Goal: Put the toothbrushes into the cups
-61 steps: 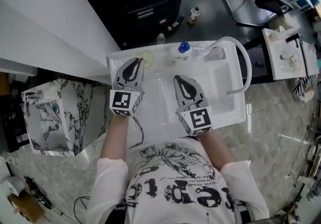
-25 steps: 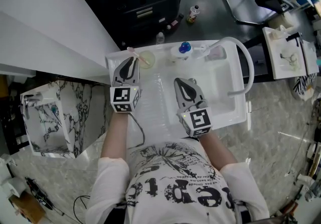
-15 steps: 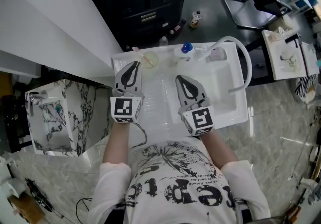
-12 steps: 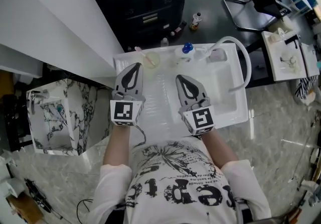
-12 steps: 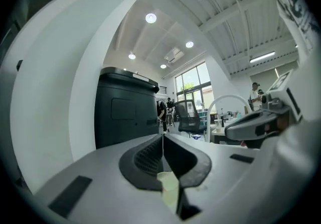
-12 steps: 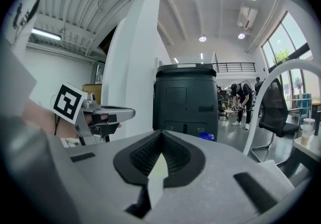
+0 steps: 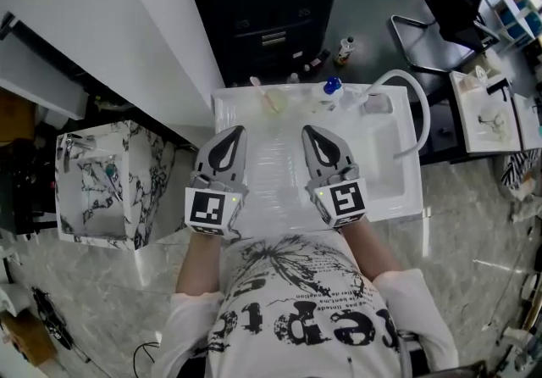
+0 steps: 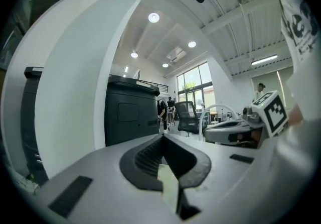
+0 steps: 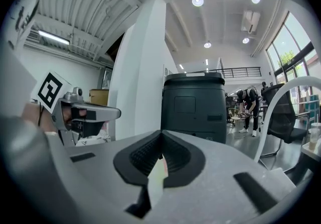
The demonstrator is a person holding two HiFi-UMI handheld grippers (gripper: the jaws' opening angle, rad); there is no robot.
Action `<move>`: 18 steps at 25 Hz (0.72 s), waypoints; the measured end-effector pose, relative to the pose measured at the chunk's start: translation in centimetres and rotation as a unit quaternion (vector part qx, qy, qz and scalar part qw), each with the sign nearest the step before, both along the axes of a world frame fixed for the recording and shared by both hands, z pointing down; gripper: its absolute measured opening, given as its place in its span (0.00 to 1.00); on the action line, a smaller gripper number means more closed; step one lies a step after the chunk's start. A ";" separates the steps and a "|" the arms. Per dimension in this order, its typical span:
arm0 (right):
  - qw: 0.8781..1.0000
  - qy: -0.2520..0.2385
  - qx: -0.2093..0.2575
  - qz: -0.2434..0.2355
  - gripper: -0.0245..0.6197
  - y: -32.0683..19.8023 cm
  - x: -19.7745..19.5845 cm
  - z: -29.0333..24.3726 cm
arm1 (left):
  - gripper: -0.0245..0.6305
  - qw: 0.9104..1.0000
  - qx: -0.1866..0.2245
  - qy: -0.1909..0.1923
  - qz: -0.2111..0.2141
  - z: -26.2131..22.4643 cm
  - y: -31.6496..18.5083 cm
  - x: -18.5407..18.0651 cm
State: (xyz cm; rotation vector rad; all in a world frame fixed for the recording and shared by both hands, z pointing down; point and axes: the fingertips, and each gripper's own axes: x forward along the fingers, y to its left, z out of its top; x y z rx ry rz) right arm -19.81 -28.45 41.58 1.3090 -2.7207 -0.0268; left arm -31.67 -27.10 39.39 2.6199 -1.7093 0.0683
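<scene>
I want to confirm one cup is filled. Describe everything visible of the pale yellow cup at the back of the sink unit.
The cup is small, round, pale yellow-green and looks like translucent plastic. It stands upright at the back left of the white sink unit, mouth up. A thin pinkish toothbrush leans out of it toward the back left. Nothing else touches it; the left tool, shut and empty, is nearer the person, apart from it.
</scene>
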 end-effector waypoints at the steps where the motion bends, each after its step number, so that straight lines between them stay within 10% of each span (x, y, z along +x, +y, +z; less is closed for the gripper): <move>1: 1.000 -0.002 0.002 -0.003 0.03 0.2 -0.2 -0.1 | 0.05 1.000 -0.001 -0.005 -0.001 0.0 0.5 -0.1; 18: 1.000 0.005 0.003 -0.006 0.02 0.6 -1.0 0.0 | 0.05 1.000 -0.026 -0.006 -0.012 0.1 1.9 -1.1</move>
